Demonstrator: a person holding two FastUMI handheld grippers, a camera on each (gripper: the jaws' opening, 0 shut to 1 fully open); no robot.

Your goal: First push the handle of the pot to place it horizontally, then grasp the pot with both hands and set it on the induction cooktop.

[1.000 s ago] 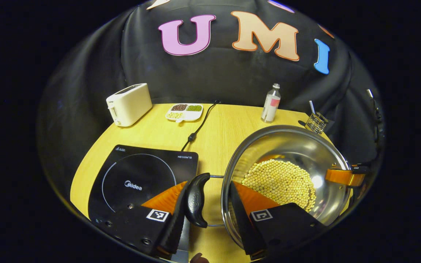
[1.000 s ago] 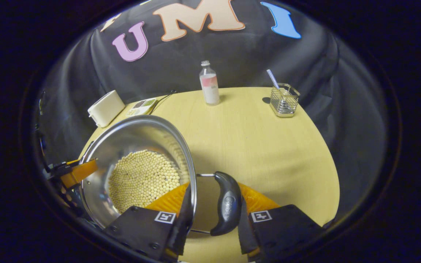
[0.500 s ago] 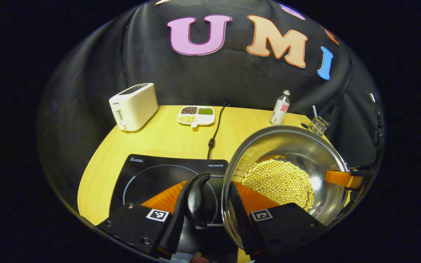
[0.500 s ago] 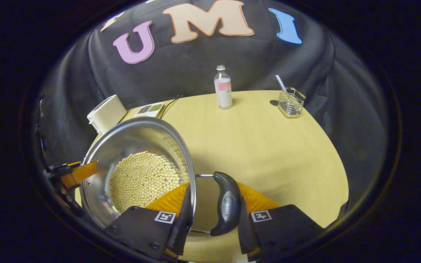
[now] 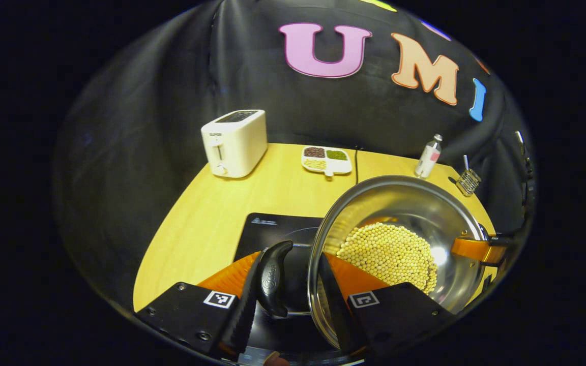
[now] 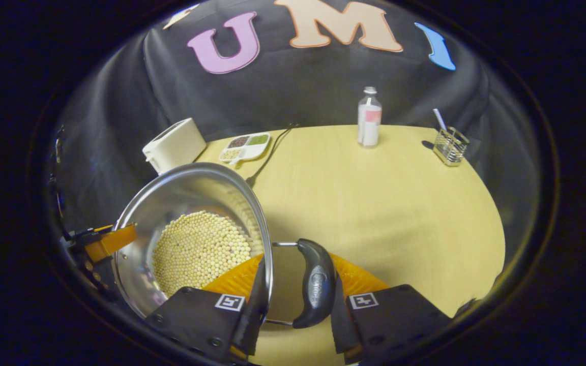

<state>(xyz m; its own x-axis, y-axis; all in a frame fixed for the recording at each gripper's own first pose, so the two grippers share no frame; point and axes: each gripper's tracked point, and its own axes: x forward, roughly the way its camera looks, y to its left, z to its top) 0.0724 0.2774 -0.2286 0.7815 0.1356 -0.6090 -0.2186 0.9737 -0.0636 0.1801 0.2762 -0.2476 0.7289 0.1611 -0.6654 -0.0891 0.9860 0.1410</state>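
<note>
Pot: the steel pot (image 5: pixel 405 213) with pale round beans (image 5: pixel 388 254) on its bottom is held between the two grippers, over the near part of the table; in the left gripper view its rim overlaps the right side of the induction cooktop (image 5: pixel 272 229). Whether its base touches the cooktop I cannot tell.
Left handle: black handle (image 5: pixel 271 279) on a wire loop, lying level at the pot's left side.
Left gripper: the left gripper (image 5: pixel 293 310) is clamped across that side, one finger against the outside of the handle, the other inside the pot wall.
Right handle: black handle (image 6: pixel 316 283), level, on the pot's right side.
Right gripper: the right gripper (image 6: pixel 297 312) grips likewise, one finger inside the rim, one against the handle's outer face.
Cooktop: black glass, ring mark partly under the pot, at the near left of the wooden table (image 6: pixel 374 203).
Far left: white toaster (image 5: pixel 233 142).
Far middle: divided dish (image 5: pixel 326 159) of grains, with a black cord (image 6: pixel 267 155) beside it.
Far right: bottle (image 6: pixel 369 118), then a wire holder (image 6: pixel 449 145).
</note>
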